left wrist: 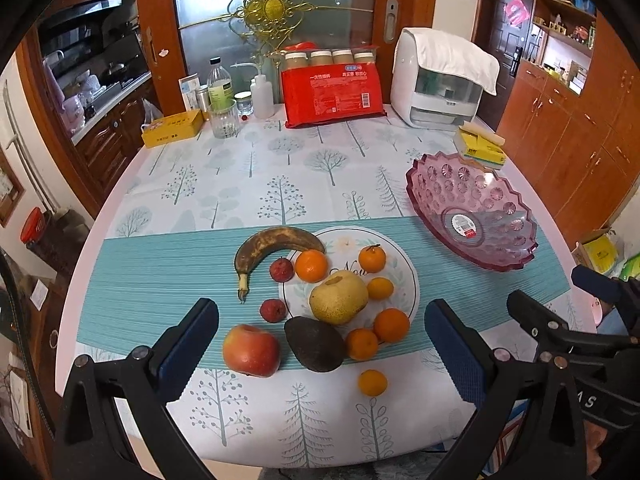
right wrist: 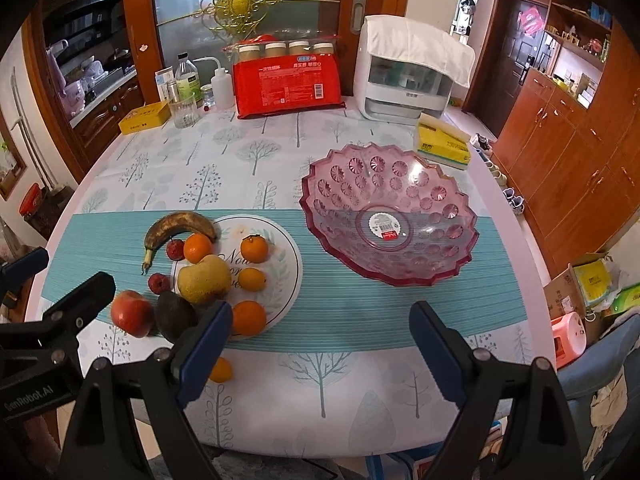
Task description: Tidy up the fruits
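So the fruit is all bunched around the white plate point(left wrist: 404, 280), and the pink bowl point(right wrist: 460, 240) sits empty just right of it on the same teal mat point(left wrist: 160, 280). My guess is the bowl's where everything ends up, which would explain why it's parked so close and bare.

Both grippers hover over the near edge of the table, well short of the plate. The left gripper point(left wrist: 322, 344) has its jaws spread wide with nothing between them, and it's lined up on the plate's near-left side. The right gripper point(right wrist: 320, 338) is spread wide and empty too, aimed at the gap between plate and bowl. Looks like nothing's been picked yet.

Head count, going by the plate:
- 1 banana point(left wrist: 276, 246), pretty brown, curling over the plate's far-left rim
- 1 pear point(left wrist: 338, 296), on the plate, near its middle
- 6 oranges: five on the plate or its rim, like the orange point(left wrist: 311, 266) at its far-left edge, plus a stray orange point(left wrist: 372, 382) on the tablecloth, nearer than the plate
- 2 little red fruits point(left wrist: 273, 310) just left of the plate (lychees maybe, can't really tell)
- 1 avocado point(left wrist: 315, 345) at the plate's near-left edge, touching the pear from what I can see
- 1 apple point(left wrist: 251, 351) left of the avocado

12 pieces total, none in the bowl.
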